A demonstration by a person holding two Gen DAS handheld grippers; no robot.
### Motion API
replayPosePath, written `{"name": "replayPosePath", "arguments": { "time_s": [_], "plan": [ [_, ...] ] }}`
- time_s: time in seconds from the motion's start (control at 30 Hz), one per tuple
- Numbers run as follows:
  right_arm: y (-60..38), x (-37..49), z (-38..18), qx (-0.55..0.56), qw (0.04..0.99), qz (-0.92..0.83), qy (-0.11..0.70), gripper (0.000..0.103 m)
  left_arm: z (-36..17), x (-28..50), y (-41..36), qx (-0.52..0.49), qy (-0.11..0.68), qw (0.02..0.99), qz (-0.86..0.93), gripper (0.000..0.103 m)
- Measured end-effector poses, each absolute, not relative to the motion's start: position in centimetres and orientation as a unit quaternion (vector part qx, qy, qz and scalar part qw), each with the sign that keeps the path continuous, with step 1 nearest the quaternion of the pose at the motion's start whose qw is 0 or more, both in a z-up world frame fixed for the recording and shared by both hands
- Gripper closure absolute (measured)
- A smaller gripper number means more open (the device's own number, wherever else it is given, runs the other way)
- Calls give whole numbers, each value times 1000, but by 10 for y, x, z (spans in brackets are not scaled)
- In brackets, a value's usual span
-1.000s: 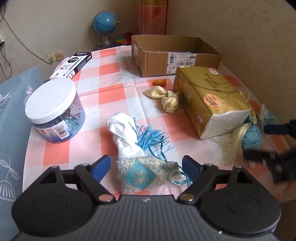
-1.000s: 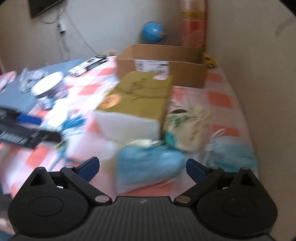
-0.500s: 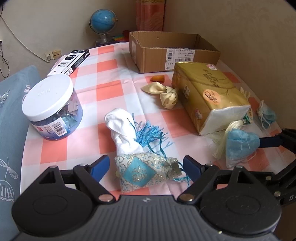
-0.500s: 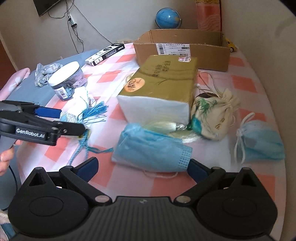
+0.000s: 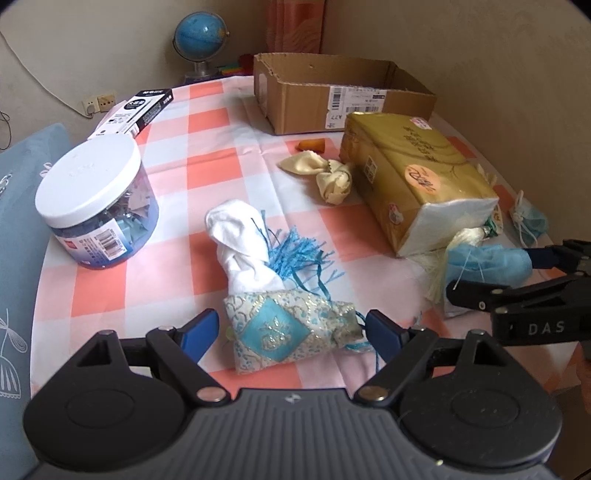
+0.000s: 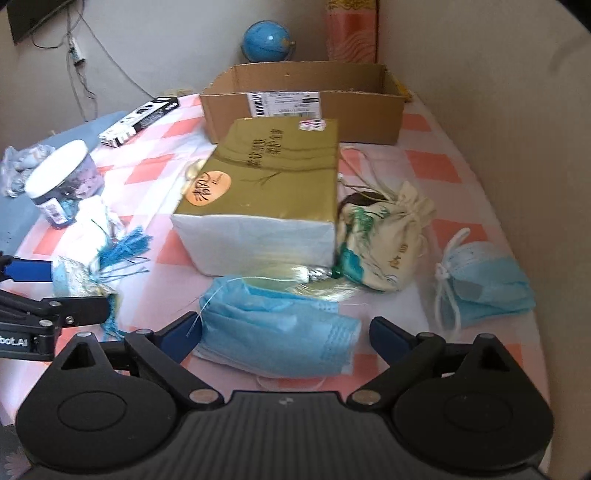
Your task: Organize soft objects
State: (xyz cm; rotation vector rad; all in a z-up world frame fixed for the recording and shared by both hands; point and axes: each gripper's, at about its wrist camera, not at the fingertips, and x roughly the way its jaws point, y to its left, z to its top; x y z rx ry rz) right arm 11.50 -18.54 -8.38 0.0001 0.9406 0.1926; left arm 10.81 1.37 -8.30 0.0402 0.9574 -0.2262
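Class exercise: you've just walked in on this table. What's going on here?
A person holds a gripper in each hand over a checked table of soft items. The left gripper brackets a brocade sachet, jaws open. The right gripper brackets a blue face mask, also open. Nothing is lifted, and no soft item shows in the cardboard box.

place: home room | cues: checked tablecloth (image 5: 207,122), globe (image 5: 200,35), curtain (image 6: 351,31), cushion (image 5: 18,206)
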Motion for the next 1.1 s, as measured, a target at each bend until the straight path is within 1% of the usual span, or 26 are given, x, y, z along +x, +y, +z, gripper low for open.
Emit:
{"name": "replayPosePath", "arguments": {
  "time_s": [0.1, 0.23, 0.37, 0.43, 0.47, 0.57, 0.67, 0.87, 1.1],
  "plan": [
    [-185, 111, -83, -9, 890, 75, 450, 3, -84, 107, 11, 19, 461, 880, -111, 17],
    [-186, 110, -81, 8, 890, 79, 448, 4, -86, 109, 7, 18, 462, 881, -105, 17],
    [-182, 114, -83, -1, 889, 66, 453, 14, -89, 110, 5, 24, 462, 880, -102, 17],
    [-183, 114, -85, -4, 886, 62, 460, 16, -90, 110, 4, 25, 463, 880, -101, 17],
    [-184, 113, -85, -6, 887, 61, 459, 19, -90, 110, 4, 25, 464, 880, -101, 17],
    [-190, 108, -83, -4, 887, 59, 459, 24, -88, 108, 3, 25, 462, 881, -101, 21],
    [-195, 102, -79, 0, 887, 59, 457, 26, -85, 106, 3, 25, 461, 881, -103, 29],
    [-196, 87, -71, -20, 890, 61, 451, 27, -77, 99, 4, 25, 458, 882, -106, 36],
    [-199, 70, -55, -22, 899, 60, 434, 27, -57, 81, 6, 30, 446, 887, -114, 36]
  ]
}}
